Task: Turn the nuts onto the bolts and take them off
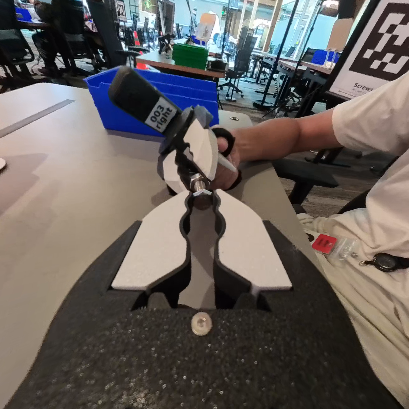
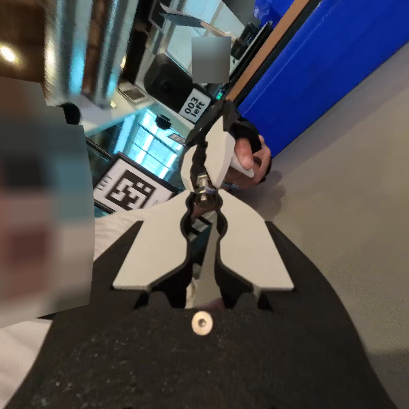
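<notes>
Here the left gripper (image 1: 201, 200) is clamping the hex bolt head (image 1: 201, 203) to keep it from spinning, while the right gripper (image 2: 204, 200) is pinching the nut (image 2: 204, 199) on the threaded shank (image 1: 197, 185), both aligned tip-to-tip above the grey table (image 1: 66, 199).
</notes>
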{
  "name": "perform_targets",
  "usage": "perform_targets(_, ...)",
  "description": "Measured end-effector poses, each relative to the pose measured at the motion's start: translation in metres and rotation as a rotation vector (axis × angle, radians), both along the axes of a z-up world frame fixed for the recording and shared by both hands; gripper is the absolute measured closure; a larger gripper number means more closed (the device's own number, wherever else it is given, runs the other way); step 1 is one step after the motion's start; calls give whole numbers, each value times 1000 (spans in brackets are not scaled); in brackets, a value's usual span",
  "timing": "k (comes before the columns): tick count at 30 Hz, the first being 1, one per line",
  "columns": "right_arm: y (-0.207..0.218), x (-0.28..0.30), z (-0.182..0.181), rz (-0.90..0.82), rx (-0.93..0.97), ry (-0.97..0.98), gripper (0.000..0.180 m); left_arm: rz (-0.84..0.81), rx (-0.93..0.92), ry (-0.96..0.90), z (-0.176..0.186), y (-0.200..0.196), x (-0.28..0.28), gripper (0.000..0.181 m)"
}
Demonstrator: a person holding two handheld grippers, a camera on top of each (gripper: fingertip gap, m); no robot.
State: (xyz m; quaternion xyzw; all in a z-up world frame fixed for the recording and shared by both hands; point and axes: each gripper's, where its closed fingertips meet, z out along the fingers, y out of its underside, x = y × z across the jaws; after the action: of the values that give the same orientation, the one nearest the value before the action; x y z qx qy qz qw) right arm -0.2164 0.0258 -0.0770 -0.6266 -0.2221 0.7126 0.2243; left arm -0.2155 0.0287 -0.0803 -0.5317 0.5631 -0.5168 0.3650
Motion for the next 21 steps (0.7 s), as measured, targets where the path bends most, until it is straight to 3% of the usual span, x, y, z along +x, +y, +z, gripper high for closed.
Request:
perform_targets(2, 0, 0, 0, 33, -92, 40, 149, -3, -11, 5, -1, 0, 0, 164)
perform_targets(5, -4, 3, 14, 3, 71, 92, 136, -2, -49, -4, 3, 3, -1, 164)
perform_targets(8, -10, 0, -7, -77, 542, -203, 114, -33, -136, -48, 11, 3, -5, 164)
perform_targets(12, 12, 15, -28, -321, 1487, -750, 129, -108, -265, -95, 19, 0, -10, 164)
perform_targets(15, 18, 23, -29, -390, 2002, -1032, 138, -133, -304, -102, 18, -1, -10, 164)
perform_targets(17, 13, 18, -18, -472, 2217, -1056, 140, -154, -320, -87, 14, -4, -9, 164)
perform_targets(21, -1, 12, 0, -562, 2246, -948, 142, -186, -332, -61, 8, -11, -7, 164)
